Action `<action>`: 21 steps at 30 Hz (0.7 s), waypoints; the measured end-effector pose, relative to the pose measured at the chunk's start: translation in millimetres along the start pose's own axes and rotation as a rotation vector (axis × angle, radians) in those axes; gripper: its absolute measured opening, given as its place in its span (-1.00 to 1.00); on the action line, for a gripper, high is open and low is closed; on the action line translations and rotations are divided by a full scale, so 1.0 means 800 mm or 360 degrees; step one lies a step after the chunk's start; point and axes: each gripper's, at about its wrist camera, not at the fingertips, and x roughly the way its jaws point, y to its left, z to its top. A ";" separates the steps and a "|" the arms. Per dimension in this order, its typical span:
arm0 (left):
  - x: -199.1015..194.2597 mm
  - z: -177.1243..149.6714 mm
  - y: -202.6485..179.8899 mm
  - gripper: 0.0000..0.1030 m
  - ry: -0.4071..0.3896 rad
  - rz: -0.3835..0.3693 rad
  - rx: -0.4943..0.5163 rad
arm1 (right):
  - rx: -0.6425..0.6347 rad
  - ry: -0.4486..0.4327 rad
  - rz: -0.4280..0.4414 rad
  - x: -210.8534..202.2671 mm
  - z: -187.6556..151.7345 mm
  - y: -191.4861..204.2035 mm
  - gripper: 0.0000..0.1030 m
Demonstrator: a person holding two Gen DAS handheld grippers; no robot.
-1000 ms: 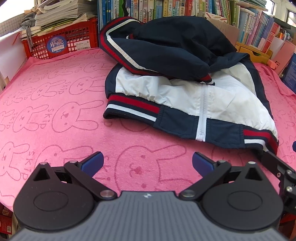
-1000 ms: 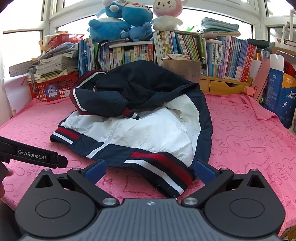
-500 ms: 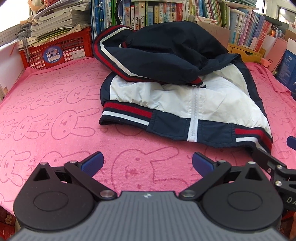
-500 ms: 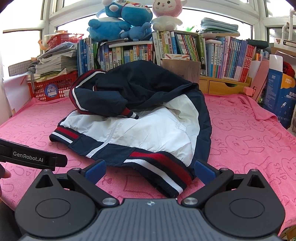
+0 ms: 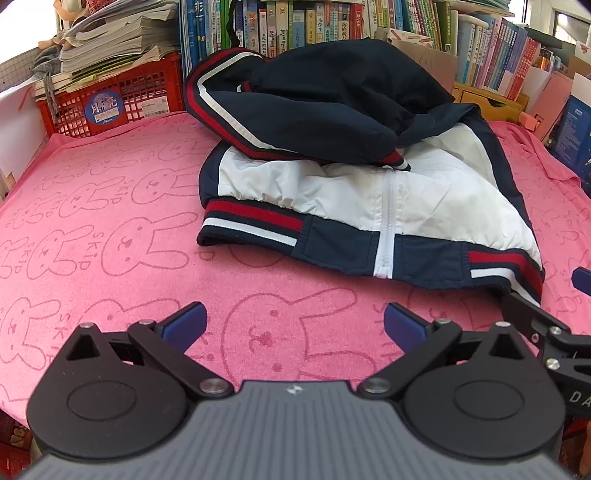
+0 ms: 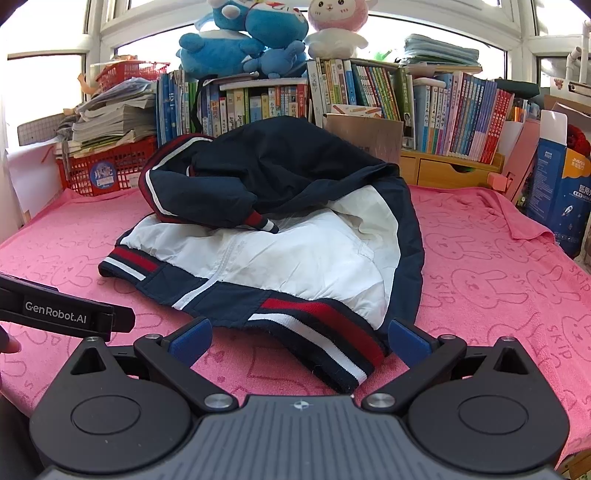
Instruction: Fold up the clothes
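Note:
A navy, white and red zip jacket lies crumpled on the pink rabbit-print towel, its navy upper part heaped over the white body. In the right wrist view the same jacket has its striped hem corner between the spread fingers. My left gripper is open above bare towel, short of the hem. My right gripper is open too, with the hem corner lying just ahead of it. The right gripper's body shows at the left view's right edge.
A red crate with stacked papers stands at the back left. A row of books and plush toys line the back. A blue box and wooden drawers stand at the back right. The left gripper's arm crosses the right view's left edge.
The left gripper has drawn back and lifted a little, so the jacket sits further off in its view. The right gripper has hardly moved. Both stay open.

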 end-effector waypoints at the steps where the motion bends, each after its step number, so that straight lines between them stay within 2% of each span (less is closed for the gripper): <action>1: 0.000 0.000 0.000 1.00 0.0003 -0.0001 0.0000 | 0.0000 0.0000 -0.0001 0.000 0.000 0.000 1.00; 21: 0.005 -0.001 -0.001 1.00 0.0038 -0.0033 0.0014 | 0.0004 0.0022 -0.0012 0.003 -0.001 -0.001 1.00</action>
